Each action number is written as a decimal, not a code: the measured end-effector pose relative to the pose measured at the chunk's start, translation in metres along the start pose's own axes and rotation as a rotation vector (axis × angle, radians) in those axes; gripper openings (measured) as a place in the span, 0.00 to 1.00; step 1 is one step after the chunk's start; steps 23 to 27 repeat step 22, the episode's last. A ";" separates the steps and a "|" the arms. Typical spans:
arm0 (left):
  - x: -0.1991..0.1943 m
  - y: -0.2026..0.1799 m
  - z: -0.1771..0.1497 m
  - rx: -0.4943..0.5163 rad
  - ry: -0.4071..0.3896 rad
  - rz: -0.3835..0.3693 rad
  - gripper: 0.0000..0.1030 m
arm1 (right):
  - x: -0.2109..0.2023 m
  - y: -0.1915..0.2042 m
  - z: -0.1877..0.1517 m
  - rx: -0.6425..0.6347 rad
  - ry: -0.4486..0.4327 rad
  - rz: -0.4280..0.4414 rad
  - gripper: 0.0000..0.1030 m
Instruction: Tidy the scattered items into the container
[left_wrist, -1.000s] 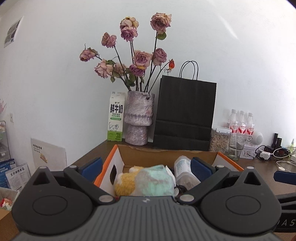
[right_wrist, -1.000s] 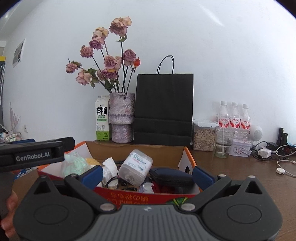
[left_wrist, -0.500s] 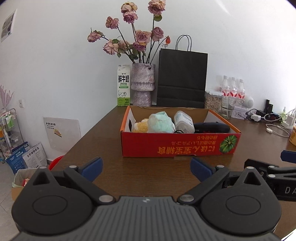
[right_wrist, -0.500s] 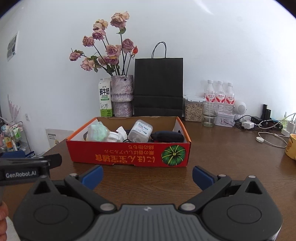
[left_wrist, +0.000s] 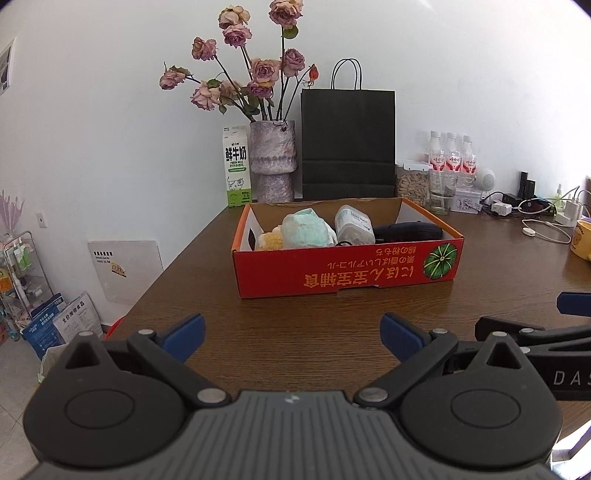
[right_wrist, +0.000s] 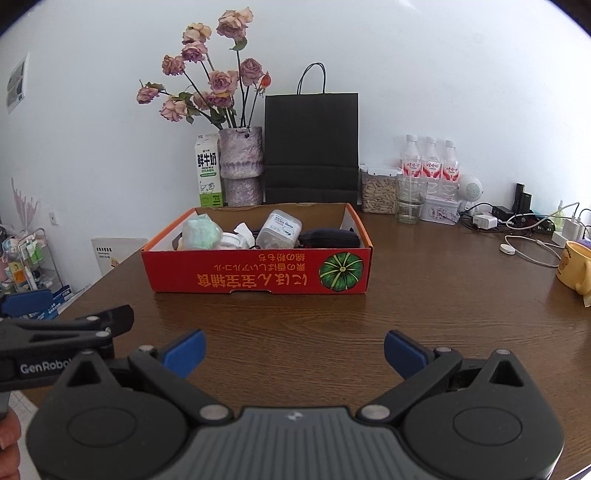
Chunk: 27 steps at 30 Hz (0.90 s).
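A red cardboard box (left_wrist: 347, 269) (right_wrist: 258, 273) stands on the brown table. It holds a mint green packet (left_wrist: 306, 230) (right_wrist: 201, 232), a clear plastic jar (left_wrist: 352, 223) (right_wrist: 279, 229), a dark pouch (left_wrist: 406, 230) (right_wrist: 328, 238), a yellow item (left_wrist: 271, 240) and white paper (right_wrist: 242, 230). My left gripper (left_wrist: 291, 338) is open and empty, well in front of the box. My right gripper (right_wrist: 293, 350) is open and empty, also well in front of the box.
Behind the box stand a milk carton (left_wrist: 236, 171), a vase of dried roses (left_wrist: 273, 158), a black paper bag (left_wrist: 347, 144), water bottles (right_wrist: 430, 164), a glass (right_wrist: 410, 199) and a snack jar (right_wrist: 378, 190). Cables and chargers (right_wrist: 524, 225) and a yellow mug (right_wrist: 574, 269) are at the right.
Both grippers have pulled back from over the box to well in front of it. Both stay open and empty.
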<state>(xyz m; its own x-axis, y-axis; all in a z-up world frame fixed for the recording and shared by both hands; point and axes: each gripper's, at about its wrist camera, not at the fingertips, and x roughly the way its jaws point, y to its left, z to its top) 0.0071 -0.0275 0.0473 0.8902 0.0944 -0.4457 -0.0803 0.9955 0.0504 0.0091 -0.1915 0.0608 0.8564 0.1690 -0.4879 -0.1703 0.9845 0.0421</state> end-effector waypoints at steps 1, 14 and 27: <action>0.001 0.001 0.000 -0.002 0.005 -0.001 1.00 | 0.001 0.000 0.000 0.001 0.005 0.002 1.00; 0.003 0.001 -0.001 -0.009 0.014 -0.001 1.00 | 0.004 0.001 0.000 -0.003 0.012 0.012 1.00; 0.003 0.000 -0.004 -0.014 0.016 0.008 1.00 | 0.007 0.000 -0.001 -0.003 0.019 0.009 1.00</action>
